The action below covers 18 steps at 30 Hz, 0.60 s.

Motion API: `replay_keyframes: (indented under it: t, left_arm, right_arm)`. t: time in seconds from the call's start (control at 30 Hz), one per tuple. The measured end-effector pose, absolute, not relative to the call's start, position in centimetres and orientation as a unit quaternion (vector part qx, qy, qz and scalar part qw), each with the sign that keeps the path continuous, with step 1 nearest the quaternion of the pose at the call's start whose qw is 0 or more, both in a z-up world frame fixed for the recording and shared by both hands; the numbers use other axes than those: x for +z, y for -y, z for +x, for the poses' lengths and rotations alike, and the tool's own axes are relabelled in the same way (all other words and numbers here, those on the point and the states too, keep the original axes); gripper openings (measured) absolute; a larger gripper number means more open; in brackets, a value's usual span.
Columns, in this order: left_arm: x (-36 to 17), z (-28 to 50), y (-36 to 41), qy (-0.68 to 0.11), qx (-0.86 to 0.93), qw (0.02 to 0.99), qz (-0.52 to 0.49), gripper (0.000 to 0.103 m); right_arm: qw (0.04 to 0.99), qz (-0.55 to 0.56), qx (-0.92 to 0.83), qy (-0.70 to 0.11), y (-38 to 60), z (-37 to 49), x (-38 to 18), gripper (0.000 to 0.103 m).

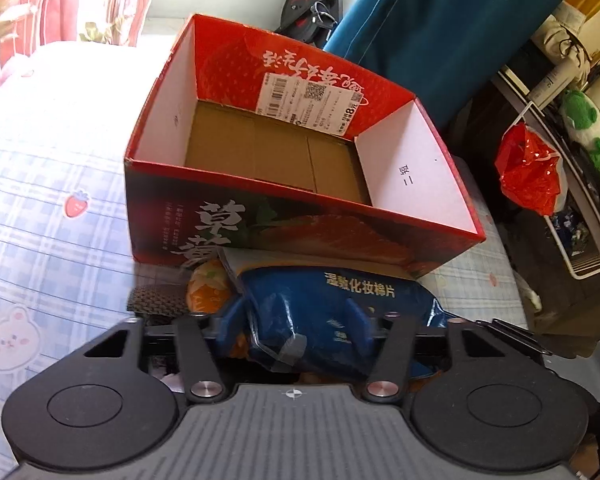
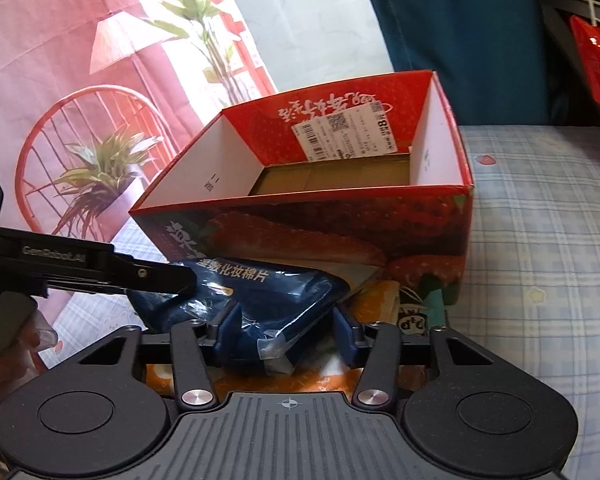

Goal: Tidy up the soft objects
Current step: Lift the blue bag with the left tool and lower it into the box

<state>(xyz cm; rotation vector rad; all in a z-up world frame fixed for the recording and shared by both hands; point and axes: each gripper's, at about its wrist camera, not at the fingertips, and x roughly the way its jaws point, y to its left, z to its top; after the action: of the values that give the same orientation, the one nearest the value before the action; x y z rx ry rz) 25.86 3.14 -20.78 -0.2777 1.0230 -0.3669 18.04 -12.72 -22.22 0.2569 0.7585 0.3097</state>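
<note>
A blue plastic pack of cotton pads (image 1: 332, 312) lies in front of an empty red strawberry-print cardboard box (image 1: 284, 152). My left gripper (image 1: 296, 332) is closed on one end of the pack. My right gripper (image 2: 286, 332) is closed on the other end of the same pack (image 2: 260, 296), and the left gripper's black body (image 2: 84, 272) shows at its left. The box (image 2: 320, 176) stands open just beyond the pack. An orange printed packet (image 1: 206, 288) lies under the pack, also showing in the right wrist view (image 2: 380, 300).
Everything rests on a bed with a blue checked sheet (image 1: 48, 184). A dark knitted item (image 1: 156, 300) lies left of the orange packet. A teal cloth (image 1: 452, 28) hangs behind the box. A wire rack with a red bag (image 1: 528, 168) stands to the right.
</note>
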Motion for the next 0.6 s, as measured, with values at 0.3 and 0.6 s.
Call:
replay_keyframes:
  t: [0.3, 0.6]
  left_arm:
    - [-18.8, 24.6, -3.4, -0.458, -0.185, 0.861, -0.120, 0.040]
    - [-13.4, 23.4, -3.6, -0.377, -0.202, 0.897, -0.112, 0.040]
  right_arm:
    - [0.908, 0.131, 0.174, -0.358, 13.3, 17.9, -21.0, 0.023]
    - [0.927, 0.111, 0.205, -0.292, 13.6, 17.2, -15.3, 0.023]
